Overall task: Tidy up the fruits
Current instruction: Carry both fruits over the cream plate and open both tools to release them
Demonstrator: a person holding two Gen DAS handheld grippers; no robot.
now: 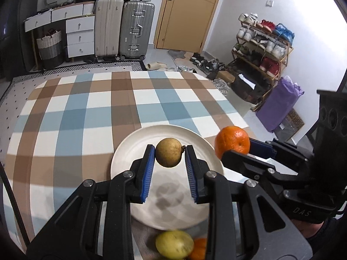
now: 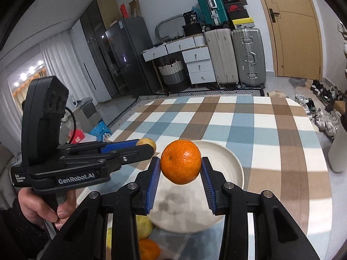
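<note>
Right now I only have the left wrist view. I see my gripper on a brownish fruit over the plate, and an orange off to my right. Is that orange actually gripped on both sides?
Observer: Yes. In the right wrist view both blue pads of the right gripper press the orange, one on each side.
Operator: Is it over the plate or past the rim?
Observer: It hangs above the plate, with a blurred shadow on the white surface beneath it.
Operator: Anything to my left that I can't see?
Observer: Beyond the table's left edge there is clutter on the floor, including a blue box and a red packet.
</note>
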